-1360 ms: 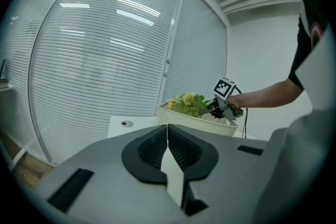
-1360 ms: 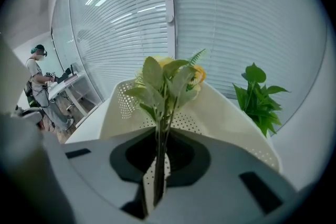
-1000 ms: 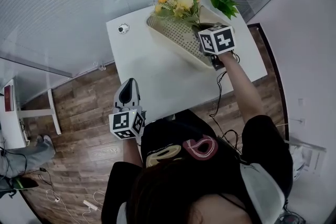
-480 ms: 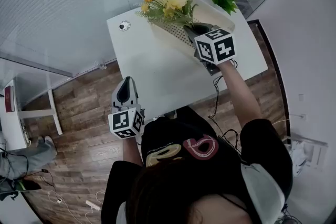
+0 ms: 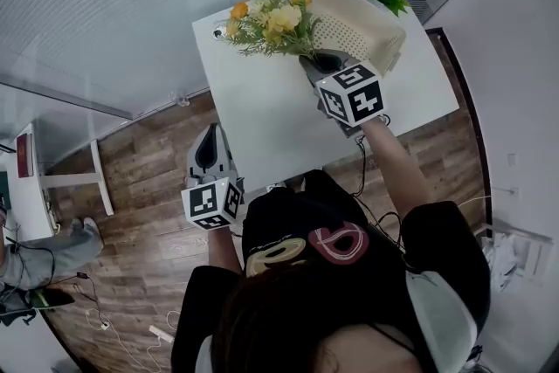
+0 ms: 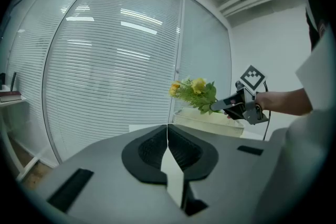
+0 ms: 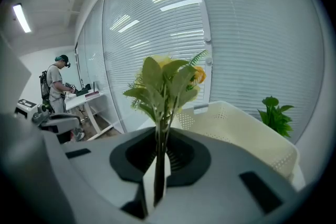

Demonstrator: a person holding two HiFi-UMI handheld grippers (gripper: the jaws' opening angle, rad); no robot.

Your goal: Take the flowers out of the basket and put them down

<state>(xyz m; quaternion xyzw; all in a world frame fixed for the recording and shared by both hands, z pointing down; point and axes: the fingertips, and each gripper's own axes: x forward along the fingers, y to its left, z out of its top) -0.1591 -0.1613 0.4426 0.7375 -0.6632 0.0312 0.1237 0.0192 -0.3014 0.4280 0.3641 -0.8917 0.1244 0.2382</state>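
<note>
Well, my right arm [image 5: 397,166] reaches straight out from my shoulder toward the upper middle of the head view, forearm bare, with the right gripper [image 5: 313,64] pointing up-left and angled somewhat downward. Its jaws stand almost together, pinching the green stems of the flowers [image 5: 266,20]; in the right gripper view the stems rise straight out of the narrow slit between the 2 pads. The yellow and orange blooms fan out over the upper left part of the white table [image 5: 262,113], just left of the cream perforated basket [image 5: 362,29], and in the left gripper view they hang in the air above its rim.

My left arm stays tucked close to my body. The left gripper [image 5: 212,134] sits at the lower left edge of the table, over the wooden floor [image 5: 131,179], pointing up the frame and nearly level. Its jaws are pressed together with nothing between them.

The marker cube covers most of the right gripper's body in the head view, and my head and torso hide nearly all of my left forearm. The stem ends vanish inside the jaws. A small round object near the table's upper left corner sits partly behind the leaves; I cannot tell what it is. The basket's inside is not clear enough to read.
</note>
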